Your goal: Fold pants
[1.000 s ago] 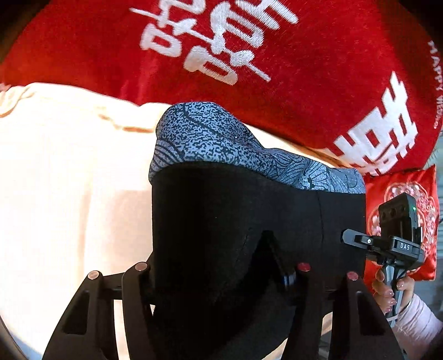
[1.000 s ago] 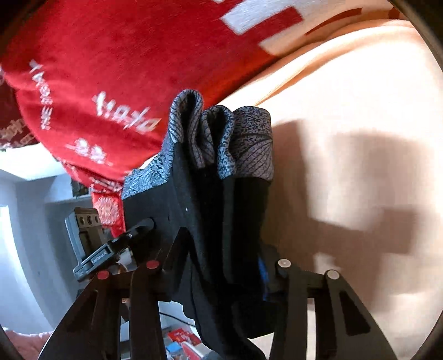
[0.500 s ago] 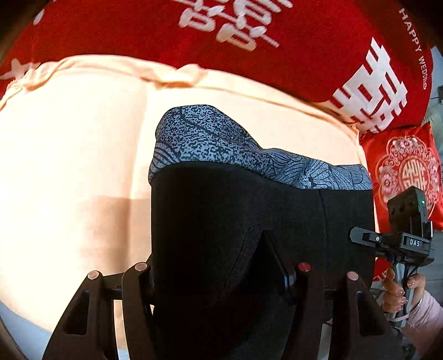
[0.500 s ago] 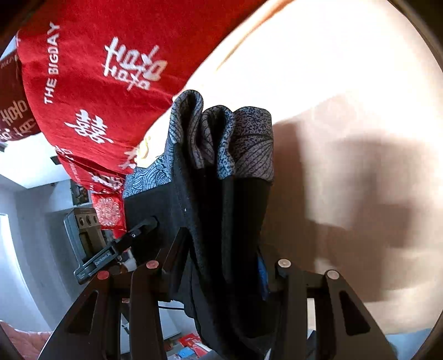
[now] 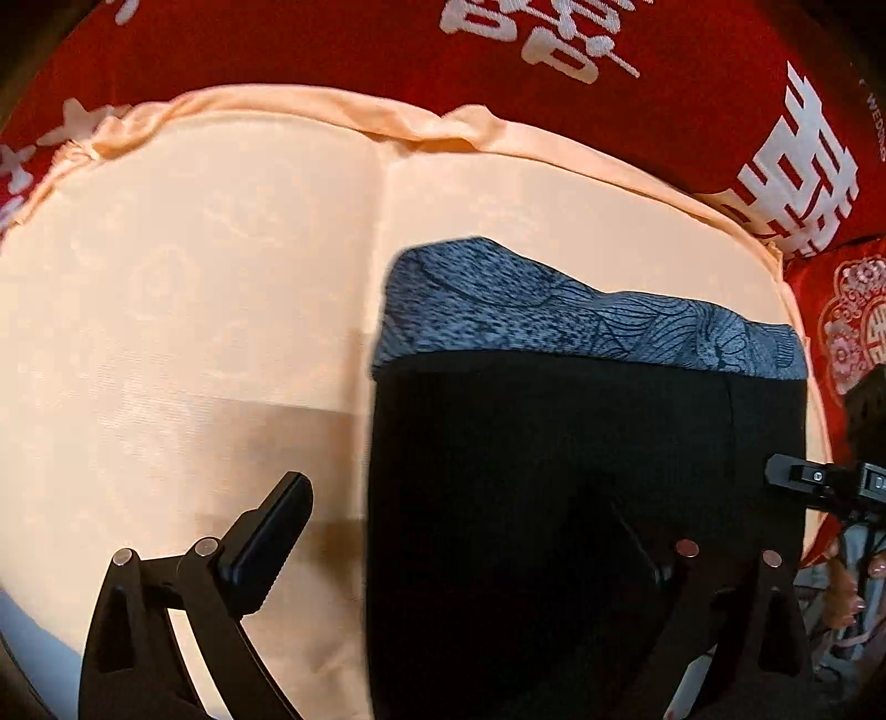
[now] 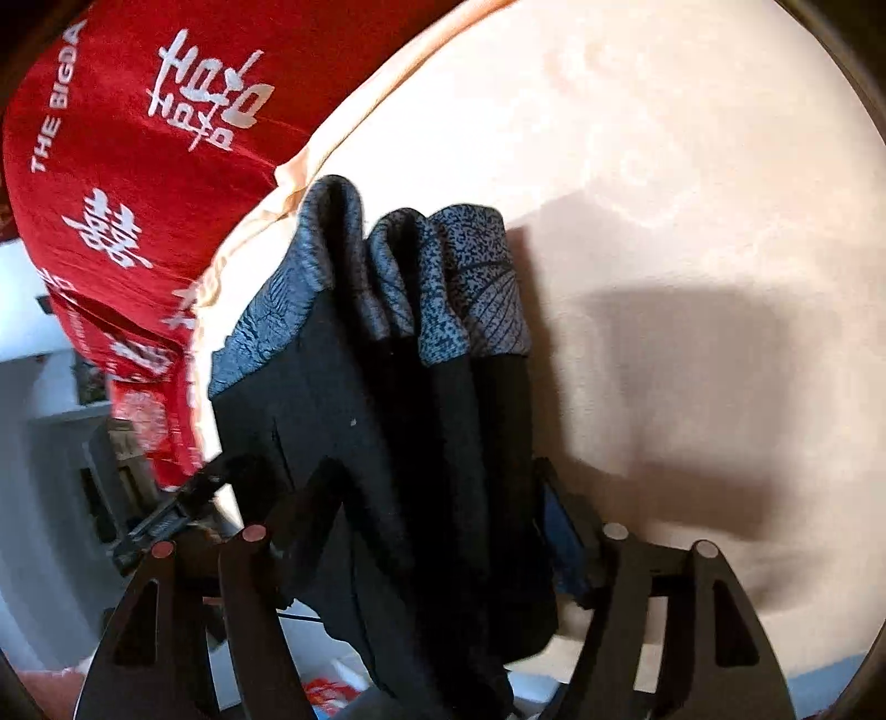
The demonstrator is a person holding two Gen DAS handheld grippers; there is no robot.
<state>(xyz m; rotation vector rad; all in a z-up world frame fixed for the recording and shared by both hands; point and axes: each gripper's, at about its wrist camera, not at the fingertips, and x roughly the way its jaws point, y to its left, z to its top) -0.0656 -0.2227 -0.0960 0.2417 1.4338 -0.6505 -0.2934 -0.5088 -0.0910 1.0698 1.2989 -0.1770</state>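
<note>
Warm bright light, overexposed peach sheet [image 6: 692, 138], hard shadows, slight motion blur, strong fisheye bending, dark vignetted corners

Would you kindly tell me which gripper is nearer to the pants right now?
Right. The right gripper is shut on the pants, fabric bunched in its grip; the left gripper is open, one finger clear beside them.

Right gripper [image 6: 437, 509] pinches bunched black pants [image 6: 398, 421] above peach sheet [image 6: 664, 166].

A: We've got the pants [image 5: 581, 471] over the sheet [image 5: 194, 277], right of middle, left gripper [image 5: 476, 531] under them.

B: Yep, blanket [image 5: 332, 44] behind the sheet, pillow [image 5: 847, 332] far right.
</note>
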